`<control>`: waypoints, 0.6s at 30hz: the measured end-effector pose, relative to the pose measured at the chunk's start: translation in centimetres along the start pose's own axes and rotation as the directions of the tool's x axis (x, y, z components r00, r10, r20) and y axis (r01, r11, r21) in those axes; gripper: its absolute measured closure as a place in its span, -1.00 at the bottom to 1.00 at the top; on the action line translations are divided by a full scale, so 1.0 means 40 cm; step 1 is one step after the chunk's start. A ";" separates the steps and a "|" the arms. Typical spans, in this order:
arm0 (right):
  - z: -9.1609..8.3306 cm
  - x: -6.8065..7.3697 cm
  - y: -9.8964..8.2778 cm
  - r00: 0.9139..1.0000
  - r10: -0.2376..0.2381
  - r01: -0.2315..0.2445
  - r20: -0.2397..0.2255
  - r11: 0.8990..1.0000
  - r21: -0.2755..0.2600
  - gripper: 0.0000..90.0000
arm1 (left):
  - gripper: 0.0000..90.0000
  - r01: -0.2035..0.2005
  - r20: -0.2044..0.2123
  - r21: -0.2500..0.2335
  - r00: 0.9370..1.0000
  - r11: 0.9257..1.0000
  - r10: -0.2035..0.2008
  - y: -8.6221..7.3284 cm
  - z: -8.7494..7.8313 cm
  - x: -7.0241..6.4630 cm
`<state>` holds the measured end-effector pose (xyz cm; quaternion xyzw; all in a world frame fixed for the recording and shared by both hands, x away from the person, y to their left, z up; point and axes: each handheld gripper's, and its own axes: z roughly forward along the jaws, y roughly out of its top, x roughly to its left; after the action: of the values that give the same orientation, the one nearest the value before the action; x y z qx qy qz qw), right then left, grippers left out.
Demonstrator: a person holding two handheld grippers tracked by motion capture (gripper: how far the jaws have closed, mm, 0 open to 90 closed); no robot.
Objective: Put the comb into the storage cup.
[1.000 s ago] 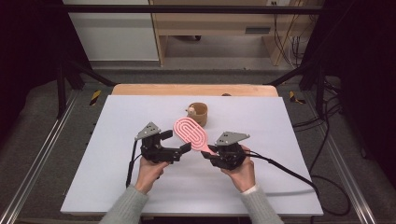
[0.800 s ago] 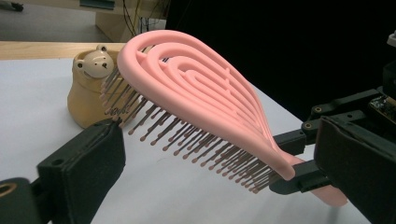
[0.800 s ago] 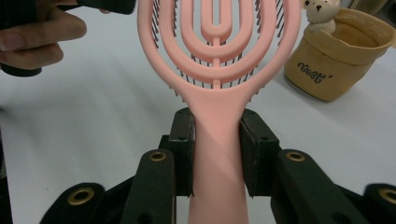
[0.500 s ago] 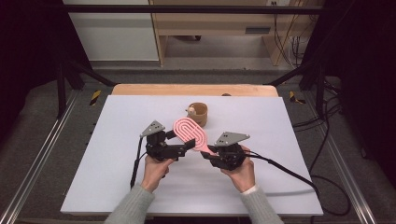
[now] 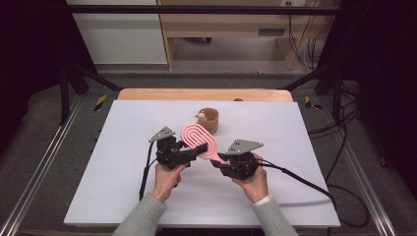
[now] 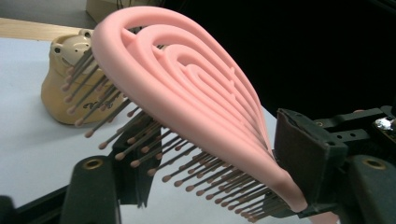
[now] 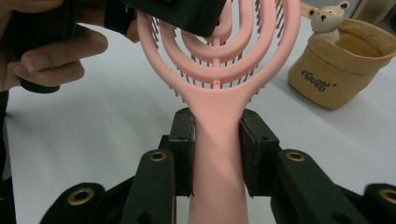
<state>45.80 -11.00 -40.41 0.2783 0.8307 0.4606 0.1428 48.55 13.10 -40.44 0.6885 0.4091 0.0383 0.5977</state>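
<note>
A: Where is the pink hairbrush [image 5: 199, 139] being kept?

B: It is being held above the white table [image 5: 123, 187], near the middle, between the two grippers. Its looped head is pointing toward 11 o'clock in the high view, its handle toward 5 o'clock.

A: How is the right gripper [image 7: 216, 144] being used?

B: Its jaws are being pressed against both sides of the handle, as seen in the right gripper view; the handle is being clamped between the pads [image 7: 183, 149].

A: And the left gripper [image 6: 205, 186]?

B: It is being held at the brush head, at 9 o'clock of the right gripper [image 5: 219, 164] in the high view. In the left gripper view one jaw is being shown under the bristles and the other beyond the pink edge, so the head is being straddled. Whether it is being squeezed cannot be told.

A: What else is being seen?

B: A tan pouch [image 5: 210, 120] with a small bear figure [image 7: 328, 18] at its rim is standing on the table at 12 o'clock of the brush, just beside its head.
</note>
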 end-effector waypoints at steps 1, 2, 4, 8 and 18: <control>0.000 0.000 0.000 1.000 0.000 0.000 0.000 1.000 0.000 0.55 | -0.25 0.000 0.000 0.000 1.000 1.000 0.000 0.000 0.000 0.000; 0.001 0.000 0.000 1.000 -0.002 0.002 0.001 1.000 0.000 0.55 | -0.24 0.008 0.003 0.001 1.000 1.000 -0.008 0.000 0.000 0.001; 0.001 0.000 -0.001 1.000 -0.002 0.002 0.000 1.000 -0.001 0.55 | -0.23 0.014 0.004 0.000 1.000 1.000 -0.014 0.000 0.000 0.001; 0.002 0.001 -0.001 1.000 -0.003 0.003 0.003 1.000 -0.002 0.55 | -0.17 0.031 0.016 0.001 0.999 1.000 -0.031 -0.001 0.000 0.002; 0.006 0.001 -0.003 1.000 -0.006 0.006 0.004 1.000 0.000 0.55 | -0.02 0.059 0.028 -0.013 0.998 0.998 -0.058 -0.003 -0.003 0.000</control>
<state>45.85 -10.86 -40.62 0.2766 0.8313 0.4596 0.1458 48.42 13.21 -40.51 0.6725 0.4205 0.0140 0.6088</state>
